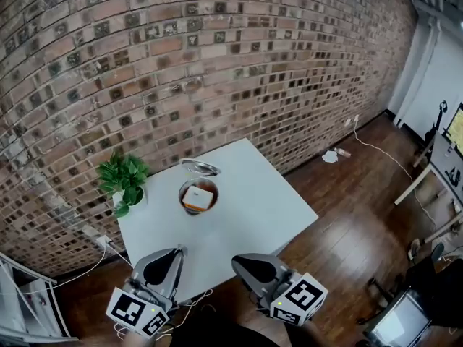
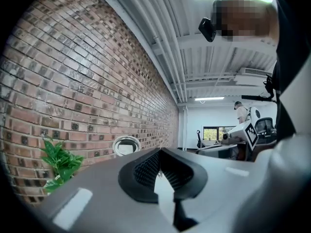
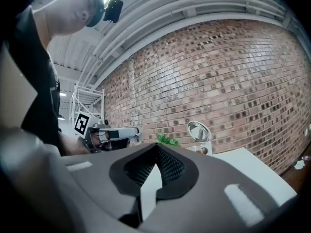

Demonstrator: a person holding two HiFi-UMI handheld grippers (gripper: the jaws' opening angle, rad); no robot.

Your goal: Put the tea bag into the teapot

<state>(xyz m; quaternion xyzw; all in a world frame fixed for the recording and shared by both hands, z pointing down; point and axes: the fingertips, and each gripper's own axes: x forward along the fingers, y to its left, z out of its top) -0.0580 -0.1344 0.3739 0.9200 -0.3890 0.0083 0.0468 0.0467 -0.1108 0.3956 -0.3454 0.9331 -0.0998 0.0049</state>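
- The bottom edge of the head view cuts off my hands. I see little of them behind the two marker cubes.
- In the left gripper view my own gripper hides the pot. Only its round lid peeks over the top.
- In the right gripper view just the rim of the pot and the lid show. I cannot see inside it from there.
- The tea bag (image 1: 197, 199) shows only in the head view. It is a small flat square, white with some orange on it.
- The tea bag lies inside the teapot (image 1: 182, 192), a round brown pot that is open on top.
- The shiny lid (image 1: 200, 167) stands tipped up at the back of the pot, on the brick wall side.
- The teapot stands on the white table (image 1: 253, 208), near the green plant (image 1: 124, 181).
- My left gripper (image 1: 176, 252) is clenched, tips touching, with nothing in it.
- My right gripper (image 1: 237, 260) is clenched the same way, with nothing in it.
- Both grippers are over the near edge of the table, well apart from the teapot.
- I count one tea bag, one teapot, one lid, one plant, one table and two grippers.
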